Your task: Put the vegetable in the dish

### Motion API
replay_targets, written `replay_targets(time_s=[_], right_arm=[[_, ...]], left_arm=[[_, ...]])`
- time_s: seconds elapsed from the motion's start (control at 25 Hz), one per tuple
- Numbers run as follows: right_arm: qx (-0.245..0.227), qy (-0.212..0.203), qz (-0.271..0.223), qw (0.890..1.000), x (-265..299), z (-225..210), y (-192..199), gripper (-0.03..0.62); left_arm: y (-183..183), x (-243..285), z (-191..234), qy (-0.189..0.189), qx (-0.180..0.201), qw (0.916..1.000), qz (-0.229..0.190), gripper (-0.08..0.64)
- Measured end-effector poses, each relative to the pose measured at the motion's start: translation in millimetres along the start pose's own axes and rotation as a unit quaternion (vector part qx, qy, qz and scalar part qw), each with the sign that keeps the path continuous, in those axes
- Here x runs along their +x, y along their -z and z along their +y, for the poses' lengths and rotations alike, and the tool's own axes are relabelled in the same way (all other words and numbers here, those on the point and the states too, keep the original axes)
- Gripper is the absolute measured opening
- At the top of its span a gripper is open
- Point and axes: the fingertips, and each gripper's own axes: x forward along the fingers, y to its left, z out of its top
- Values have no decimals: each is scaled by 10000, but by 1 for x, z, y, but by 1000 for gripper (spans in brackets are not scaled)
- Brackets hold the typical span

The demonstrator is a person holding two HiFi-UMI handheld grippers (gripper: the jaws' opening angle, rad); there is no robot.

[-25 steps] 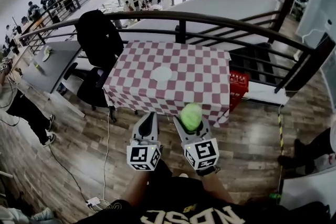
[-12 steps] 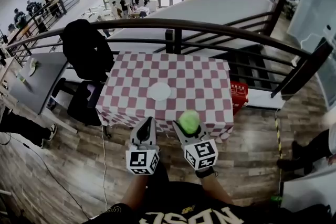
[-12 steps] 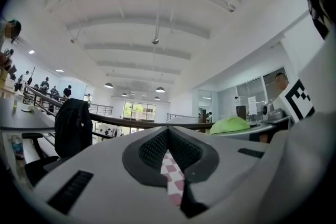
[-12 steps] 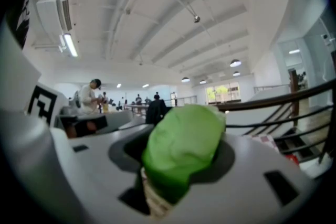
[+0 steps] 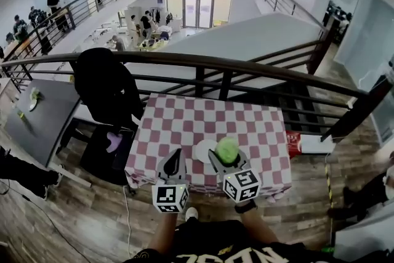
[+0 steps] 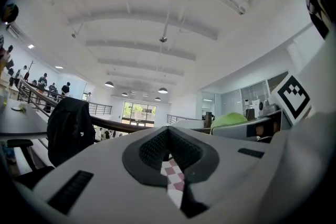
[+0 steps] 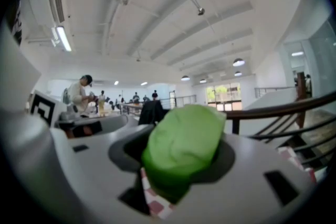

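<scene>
A round green vegetable [image 5: 226, 149] sits between the jaws of my right gripper [image 5: 225, 156], which is shut on it. In the right gripper view the vegetable [image 7: 184, 147] fills the gap of that gripper [image 7: 181, 160]. It hangs over the near part of the red-and-white checked table [image 5: 184, 126], at the right edge of the white dish [image 5: 201, 151], which it partly hides. My left gripper [image 5: 174, 158] hovers just left of the dish with its jaws together and empty. In the left gripper view only a sliver of checked cloth shows past that gripper [image 6: 169, 157].
A black chair draped with a dark jacket [image 5: 106, 89] stands at the table's left. A dark railing [image 5: 215, 64] runs behind the table. A red box [image 5: 293, 143] lies at the table's right and a grey desk [image 5: 31, 120] stands far left.
The person has stepped up to the table. Both grippers went from over the wooden floor to over the table's near edge, and the held vegetable now hangs beside the dish.
</scene>
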Motion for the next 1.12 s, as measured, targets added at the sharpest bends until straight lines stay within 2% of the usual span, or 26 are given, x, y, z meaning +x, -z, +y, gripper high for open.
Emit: replay_targets(time_s=[0.16,0.28,0.48,0.72,0.84,0.96,1.12], right_arm=[[141,92,362,9992,26,3,31,212],[244,199,533,9981,36,-4,48,212],[218,129,519,9983,66,-9,48,212],[408,-70,584,9974,84,-22,59,212],[444,-136,902,9948,88,-29,81,212],[676,-83,1131,9912,90,-38,106,212],[805,-182,1417,9865,101,-46,138,213]], left_arm=[[24,16,37,90,-331,9994,77,18],[39,28,41,221,-427,9987,162,18],[59,51,45,269,-582,9973,370,18],[90,75,57,40,-778,9946,690,18],[109,84,51,108,-815,9926,891,18],[128,87,46,190,-847,9902,1096,18],[151,93,60,86,-866,9881,1270,18]])
